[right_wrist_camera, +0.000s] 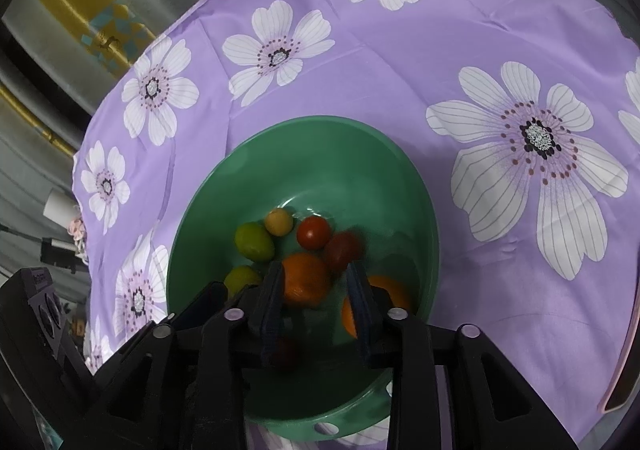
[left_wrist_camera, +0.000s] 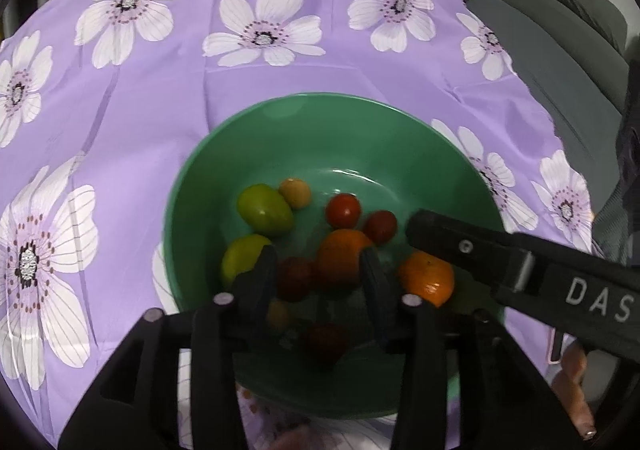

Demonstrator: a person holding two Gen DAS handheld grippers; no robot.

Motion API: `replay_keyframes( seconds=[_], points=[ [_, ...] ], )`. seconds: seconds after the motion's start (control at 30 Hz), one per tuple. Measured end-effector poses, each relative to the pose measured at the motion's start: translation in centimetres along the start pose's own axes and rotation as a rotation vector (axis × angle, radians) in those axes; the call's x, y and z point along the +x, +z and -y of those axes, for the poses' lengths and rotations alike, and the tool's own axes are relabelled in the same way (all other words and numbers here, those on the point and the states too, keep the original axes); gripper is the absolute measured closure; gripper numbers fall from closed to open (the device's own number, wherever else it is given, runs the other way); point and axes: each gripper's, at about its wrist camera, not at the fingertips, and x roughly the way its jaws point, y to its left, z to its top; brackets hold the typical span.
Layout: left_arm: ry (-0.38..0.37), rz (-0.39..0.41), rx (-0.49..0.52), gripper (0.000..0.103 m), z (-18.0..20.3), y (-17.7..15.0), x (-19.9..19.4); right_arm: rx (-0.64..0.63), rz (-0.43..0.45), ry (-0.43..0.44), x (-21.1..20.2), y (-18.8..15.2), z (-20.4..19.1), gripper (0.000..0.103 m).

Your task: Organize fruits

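Note:
A green bowl (left_wrist_camera: 320, 138) (right_wrist_camera: 320, 162) stands on the purple flowered cloth and holds several small fruits. Among them are two green ones (left_wrist_camera: 264, 208) (right_wrist_camera: 254, 240), red tomatoes (left_wrist_camera: 343, 210) (right_wrist_camera: 314, 232), a small yellow one (left_wrist_camera: 295, 192) and two oranges (left_wrist_camera: 428, 278) (right_wrist_camera: 306, 280). My left gripper (left_wrist_camera: 318, 254) hovers over the bowl, open, with a dark red fruit (left_wrist_camera: 296, 278) seen below its gap and nothing pressed by the pads. My right gripper (right_wrist_camera: 315, 270) (left_wrist_camera: 460, 246) is also above the bowl and open. A blurred red tomato (right_wrist_camera: 344, 248) lies just past its fingertips.
The purple cloth (left_wrist_camera: 280, 90) (right_wrist_camera: 400, 90) covers the round table around the bowl. A grey seat (left_wrist_camera: 560, 50) stands off the right edge. A person's hand (left_wrist_camera: 576, 390) shows at the lower right. Yellow-patterned curtains (right_wrist_camera: 80, 10) hang beyond the table.

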Motion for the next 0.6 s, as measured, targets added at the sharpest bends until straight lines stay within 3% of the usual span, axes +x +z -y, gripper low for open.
replay_keyframes(
  seconds=[0.1,0.27,0.47,0.6],
  points=[
    [-0.022,0.004,-0.002,0.042,0.4,0.1,-0.7,-0.005,0.021,0.006,-0.5,-0.1,-0.2,0.048],
    [-0.031,0.056,0.018,0.029,1.0,0.3,-2.9,0.005,0.065,0.013,-1.4,0.1,-0.1,0.039],
    [0.009,0.113,0.022,0.029,1.0,0.6,-5.3,0.013,0.132,0.003,-2.6,0.3,-0.1,0.037],
    [0.099,0.181,0.040,0.029,1.1,0.5,-6.7,-0.002,0.180,0.006,-3.6,0.3,-0.4,0.037]
  ],
)
